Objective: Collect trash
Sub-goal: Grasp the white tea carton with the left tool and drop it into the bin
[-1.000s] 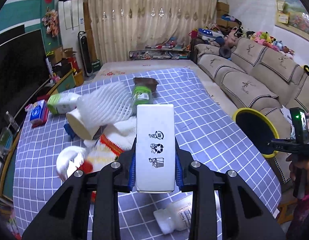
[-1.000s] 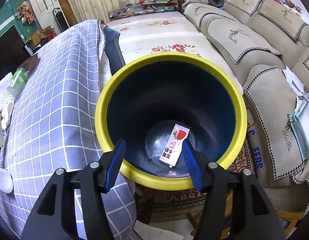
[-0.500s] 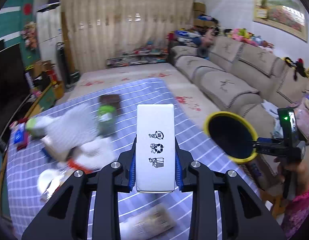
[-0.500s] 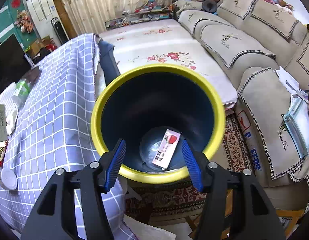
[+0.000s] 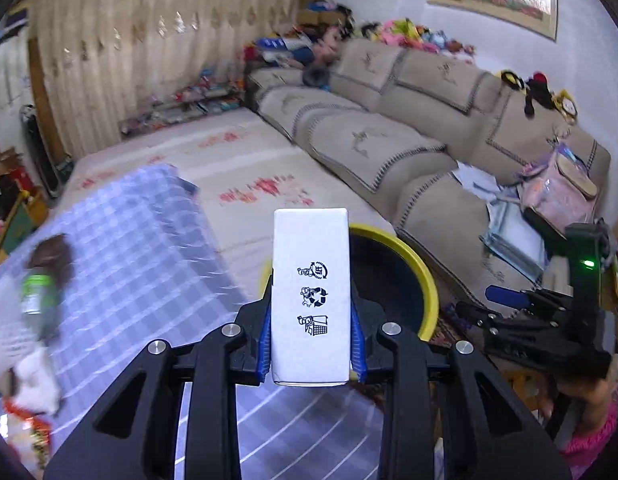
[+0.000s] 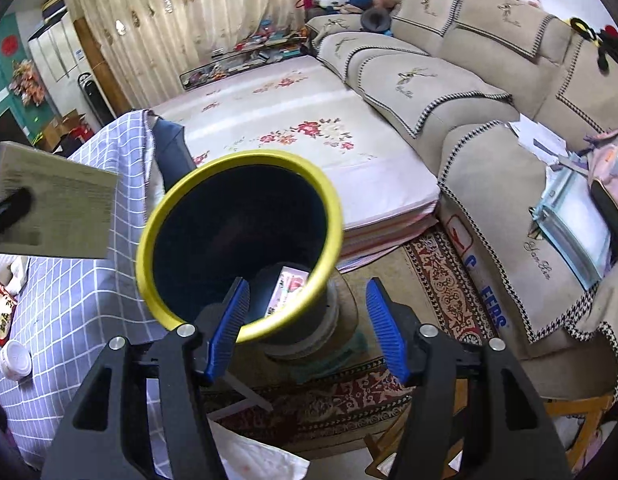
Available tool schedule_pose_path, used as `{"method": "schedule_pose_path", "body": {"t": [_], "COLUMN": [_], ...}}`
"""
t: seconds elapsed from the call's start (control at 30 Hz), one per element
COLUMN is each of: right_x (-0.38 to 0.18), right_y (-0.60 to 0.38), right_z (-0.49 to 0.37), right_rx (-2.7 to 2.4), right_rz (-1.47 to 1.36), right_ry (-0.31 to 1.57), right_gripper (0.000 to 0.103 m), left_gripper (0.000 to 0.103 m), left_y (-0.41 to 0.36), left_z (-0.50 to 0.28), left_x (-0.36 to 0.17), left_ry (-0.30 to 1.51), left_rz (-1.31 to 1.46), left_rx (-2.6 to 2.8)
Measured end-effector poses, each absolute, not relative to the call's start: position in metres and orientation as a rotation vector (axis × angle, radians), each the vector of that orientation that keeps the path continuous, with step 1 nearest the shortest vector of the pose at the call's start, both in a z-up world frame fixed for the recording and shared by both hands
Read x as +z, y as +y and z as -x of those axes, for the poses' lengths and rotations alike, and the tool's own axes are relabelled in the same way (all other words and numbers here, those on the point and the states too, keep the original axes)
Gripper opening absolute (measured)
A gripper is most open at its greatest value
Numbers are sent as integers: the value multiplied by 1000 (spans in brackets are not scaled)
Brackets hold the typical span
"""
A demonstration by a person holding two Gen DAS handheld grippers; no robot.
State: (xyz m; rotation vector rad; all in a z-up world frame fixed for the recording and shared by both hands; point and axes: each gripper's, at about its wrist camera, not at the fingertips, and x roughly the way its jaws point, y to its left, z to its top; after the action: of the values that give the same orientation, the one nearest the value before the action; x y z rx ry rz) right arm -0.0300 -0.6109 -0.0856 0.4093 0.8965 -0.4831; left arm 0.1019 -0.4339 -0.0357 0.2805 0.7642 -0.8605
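Note:
My left gripper (image 5: 311, 344) is shut on a white carton (image 5: 311, 296) printed with recycling symbols; the carton also shows at the left edge of the right wrist view (image 6: 53, 208). It is held above the table edge, just in front of a dark bin with a yellow rim (image 5: 413, 264). In the right wrist view the bin (image 6: 237, 240) stands on the floor beside the table, with a small pink-and-white packet (image 6: 289, 288) in its bottom. My right gripper (image 6: 307, 320) is open and empty, just behind the bin; it shows in the left wrist view (image 5: 509, 300).
A table with a blue checked cloth (image 5: 141, 264) holds a green-labelled bottle (image 5: 37, 292) and blurred wrappers (image 5: 33, 384); a white lid (image 6: 15, 360) lies on it. A beige sofa (image 6: 449, 80) runs along the right. A floral mat (image 6: 301, 120) and patterned rug (image 6: 441, 280) cover the floor.
My left gripper swung right with the carton, from over the trash pile to just in front of the bin. The right gripper backed away from the bin, which now looks smaller.

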Motion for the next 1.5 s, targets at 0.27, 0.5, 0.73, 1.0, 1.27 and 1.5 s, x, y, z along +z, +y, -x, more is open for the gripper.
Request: {"method": "schedule_pose_path", "body": {"t": [0.27, 0.5, 0.73, 1.0, 1.27, 1.5], "right_x": [-99, -108, -108, -102, -92, -80], "right_y": [-630, -638, -638, -625, -591, -527], "right_z": [41, 42, 43, 36, 18, -17], "right_rx": [-493, -500, -507, -486, -409, -265], "right_rz": [-442, -454, -454, -435, -389, -324], "right_ry": [911, 924, 929, 926, 921, 917], "right_gripper": [58, 58, 61, 62, 62, 62], "left_gripper": [31, 31, 55, 68, 86, 90], "left_y": [-512, -533, -529, -481, -365, -229], "left_z": [-117, -126, -128, -111, -93, -92], "left_x": [-99, -134, -139, -94, -41, -13], "left_ry": [873, 952, 963, 878, 788, 717], "left_rz": [-408, -462, -440, -369, -248, -127], "left_rx": [-839, -809, -787, -787, -708, -476]}}
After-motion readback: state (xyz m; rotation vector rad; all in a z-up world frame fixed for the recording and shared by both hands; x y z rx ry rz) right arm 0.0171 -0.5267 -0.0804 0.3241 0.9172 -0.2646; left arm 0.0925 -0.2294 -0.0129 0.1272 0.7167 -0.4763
